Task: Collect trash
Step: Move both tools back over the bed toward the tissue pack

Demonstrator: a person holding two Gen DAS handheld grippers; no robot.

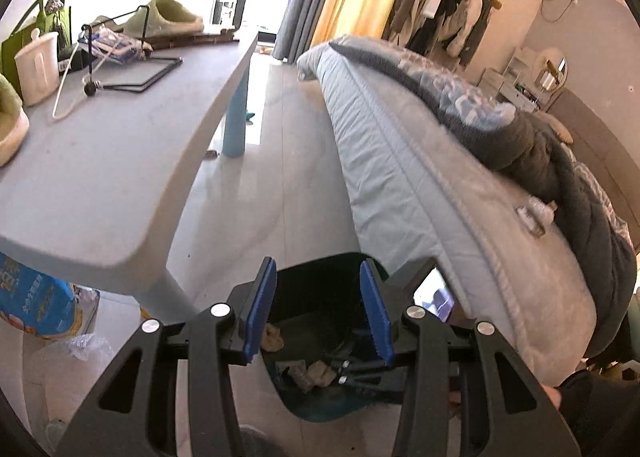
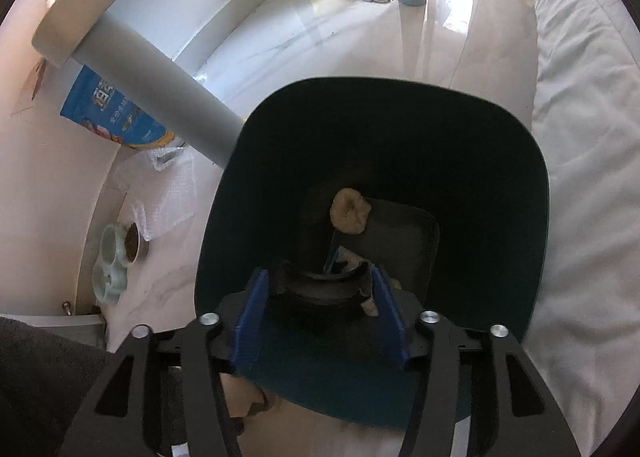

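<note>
Right gripper (image 2: pixel 318 307): blue ribbed pads spread wide, hanging over the mouth of a dark teal trash bin (image 2: pixel 516 161) (smooth plastic, rounded-square rim). Between the pads sits a black, crinkled, ring-shaped piece of trash (image 2: pixel 320 289); whether the pads touch it or it simply lies below, cannot tell. Farther ahead of the fingertips, deep in the bin, a tan crumpled wad (image 2: pixel 349 211) rests beside a flat dark panel.

Left gripper (image 1: pixel 318 307): pads apart, nothing between them. Just beyond its tips, the same bin (image 1: pixel 320 269) stands on glossy pale floor tile, with tan scraps (image 1: pixel 320 373) on its bottom and the black arms of the other tool (image 1: pixel 360 369) reaching in.

To the left of the left gripper, a matte grey table (image 1: pixel 120 161) on a pale blue cylindrical leg (image 1: pixel 236 117); to the right, a light blue mattress (image 1: pixel 400 145) with piped seam. Under the table, a glossy blue printed bag (image 2: pixel 116 117) and clear bubble wrap (image 2: pixel 168 197)
</note>
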